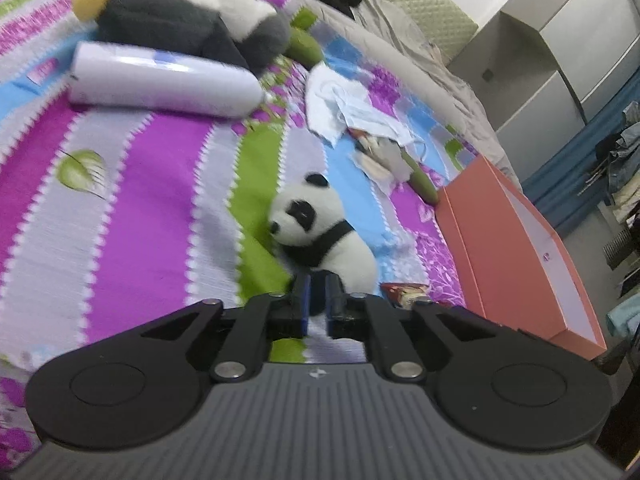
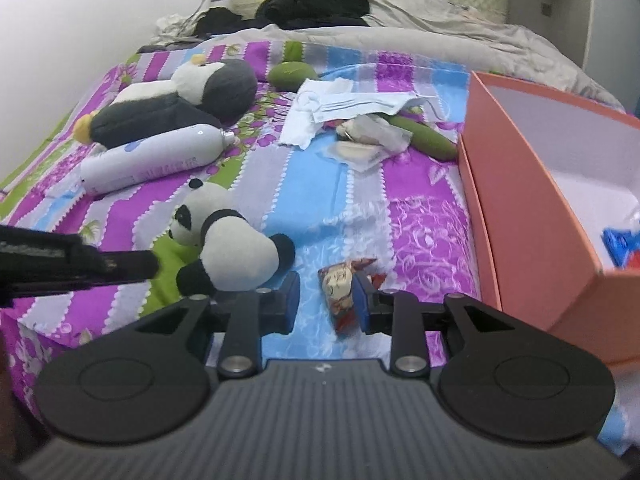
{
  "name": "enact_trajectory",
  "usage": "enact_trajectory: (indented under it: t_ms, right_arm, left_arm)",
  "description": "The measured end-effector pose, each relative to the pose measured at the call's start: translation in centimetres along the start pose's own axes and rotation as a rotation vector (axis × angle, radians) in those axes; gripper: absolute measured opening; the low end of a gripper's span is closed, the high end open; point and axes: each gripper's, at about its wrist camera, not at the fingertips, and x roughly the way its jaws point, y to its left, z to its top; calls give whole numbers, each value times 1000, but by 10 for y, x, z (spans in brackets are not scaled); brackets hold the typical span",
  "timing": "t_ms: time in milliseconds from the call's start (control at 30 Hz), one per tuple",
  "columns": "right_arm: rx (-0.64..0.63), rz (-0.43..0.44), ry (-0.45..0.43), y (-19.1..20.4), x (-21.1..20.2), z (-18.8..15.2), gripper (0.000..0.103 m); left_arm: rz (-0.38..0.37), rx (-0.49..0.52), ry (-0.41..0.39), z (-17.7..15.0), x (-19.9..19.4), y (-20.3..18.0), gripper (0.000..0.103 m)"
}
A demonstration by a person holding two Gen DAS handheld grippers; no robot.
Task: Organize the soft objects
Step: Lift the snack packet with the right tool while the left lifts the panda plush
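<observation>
Now small panda (image 1: 324, 232) lies just beyond left gripper (image 1: 317, 300), jaws slightly apart, nothing held.

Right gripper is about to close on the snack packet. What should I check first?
1. Right gripper jaws open: ok.
2. Snack packet between the jaws: ok.
3. Packet centred: not ok, it lies close against one finger.
4. Orange box open, with room inside: ok.
5. Left gripper out of the right one's way: ok, it sits off by the small panda.
</observation>
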Motion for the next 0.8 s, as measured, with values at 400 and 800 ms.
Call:
enact_trajectory:
  t_ms: [400,800]
  right_arm:
    - [-252,6,25,4,31,4,34]
    - [-234,29,96,-22,35,-2,35]
  left_arm:
    - [40,-4,5,9,45,-20,65]
    - [185,-30,-12,1,60,-36,68]
